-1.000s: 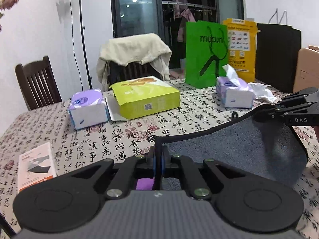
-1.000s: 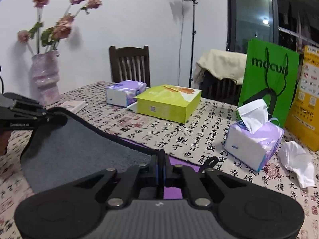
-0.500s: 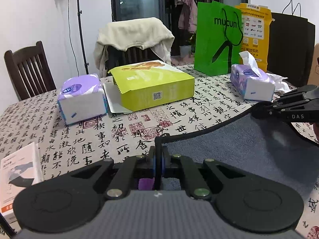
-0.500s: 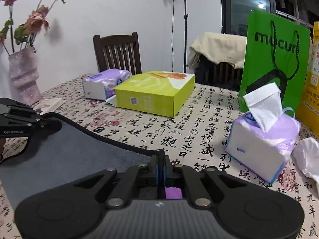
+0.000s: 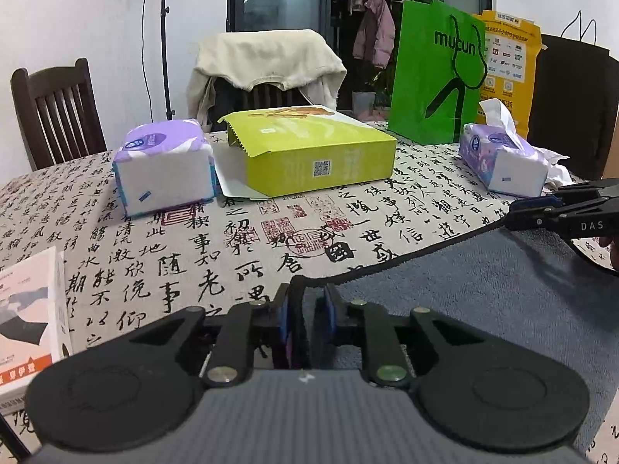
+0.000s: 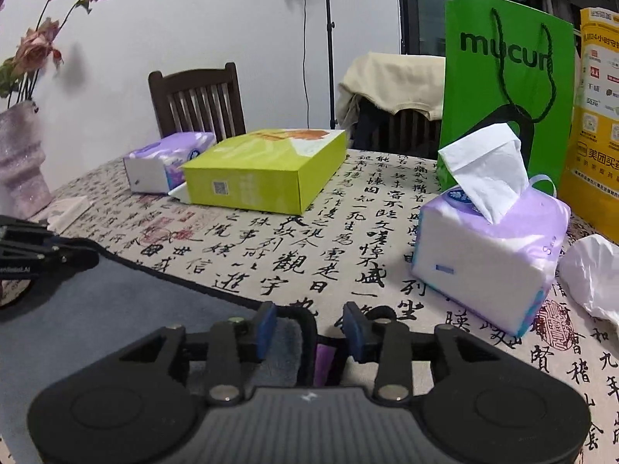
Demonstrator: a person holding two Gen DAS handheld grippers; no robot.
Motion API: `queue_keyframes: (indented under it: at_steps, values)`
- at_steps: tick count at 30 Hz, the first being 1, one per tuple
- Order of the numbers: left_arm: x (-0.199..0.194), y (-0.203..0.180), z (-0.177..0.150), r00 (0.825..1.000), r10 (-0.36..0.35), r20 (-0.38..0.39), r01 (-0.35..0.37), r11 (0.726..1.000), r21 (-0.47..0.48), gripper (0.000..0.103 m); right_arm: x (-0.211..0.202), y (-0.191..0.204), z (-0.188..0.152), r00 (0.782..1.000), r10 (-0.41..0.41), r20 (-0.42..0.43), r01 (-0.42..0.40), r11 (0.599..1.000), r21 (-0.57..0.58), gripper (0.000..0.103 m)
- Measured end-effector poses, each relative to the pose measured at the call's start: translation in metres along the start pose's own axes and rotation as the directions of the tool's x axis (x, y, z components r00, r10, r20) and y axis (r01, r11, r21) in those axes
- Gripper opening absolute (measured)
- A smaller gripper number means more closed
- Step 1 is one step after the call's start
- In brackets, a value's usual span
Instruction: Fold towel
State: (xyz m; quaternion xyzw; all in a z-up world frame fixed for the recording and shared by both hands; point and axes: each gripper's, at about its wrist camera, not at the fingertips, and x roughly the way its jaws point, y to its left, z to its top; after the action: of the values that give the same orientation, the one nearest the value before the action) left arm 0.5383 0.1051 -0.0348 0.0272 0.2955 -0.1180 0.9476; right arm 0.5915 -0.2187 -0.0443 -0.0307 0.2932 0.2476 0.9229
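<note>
A grey towel [image 5: 483, 286] with a black hem lies flat on the calligraphy tablecloth; it also shows in the right wrist view [image 6: 96, 309]. My left gripper [image 5: 305, 309] has its jaws slightly parted around the towel's near corner, the hem standing between the blue pads. My right gripper [image 6: 309, 328] is open, its blue pads wide apart on either side of the towel's other corner, which rests on the table. The right gripper also shows in the left wrist view [image 5: 514, 218], and the left gripper in the right wrist view [image 6: 93, 261].
A yellow-green box [image 5: 313, 150], a purple tissue pack [image 5: 162, 166] and a second tissue pack [image 6: 491, 247] with crumpled tissue [image 6: 592, 270] lie beyond the towel. A green bag [image 6: 506, 81], a booklet [image 5: 27, 321] and a flower vase [image 6: 21, 158] stand around.
Both grippers lowered the towel edge to the table, so the towel now lies flat. The right gripper's jaws opened wide and the left jaws loosened.
</note>
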Motion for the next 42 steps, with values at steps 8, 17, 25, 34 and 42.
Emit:
queue_keyframes:
  at_steps: [8, 17, 25, 34, 42]
  values:
    - [-0.006, 0.003, -0.002, 0.999, -0.024, 0.023, 0.024, 1.000, -0.018, 0.039, -0.004, 0.012, 0.000, 0.998, -0.061, 0.027, 0.062, 0.996, -0.066, 0.060]
    - [-0.007, 0.006, -0.001, 0.997, -0.067, 0.026, 0.068, 0.997, -0.030, 0.066, -0.008, 0.005, 0.000, 0.998, -0.049, 0.045, 0.051, 0.998, -0.028, 0.067]
    - [-0.022, 0.005, -0.009, 1.000, -0.008, 0.012, 0.009, 0.999, -0.046, 0.076, -0.014, 0.017, -0.005, 0.999, -0.018, 0.045, 0.022, 0.997, -0.076, 0.075]
    - [-0.052, -0.005, -0.013, 0.999, 0.036, 0.019, -0.035, 0.998, -0.053, 0.077, -0.040, 0.020, -0.009, 0.997, -0.050, 0.062, 0.054, 0.997, -0.053, 0.075]
    - [-0.094, -0.010, -0.027, 0.997, 0.045, 0.060, -0.039, 0.995, -0.094, 0.077, -0.079, 0.029, -0.024, 0.995, -0.050, 0.087, 0.051, 0.999, -0.014, 0.076]
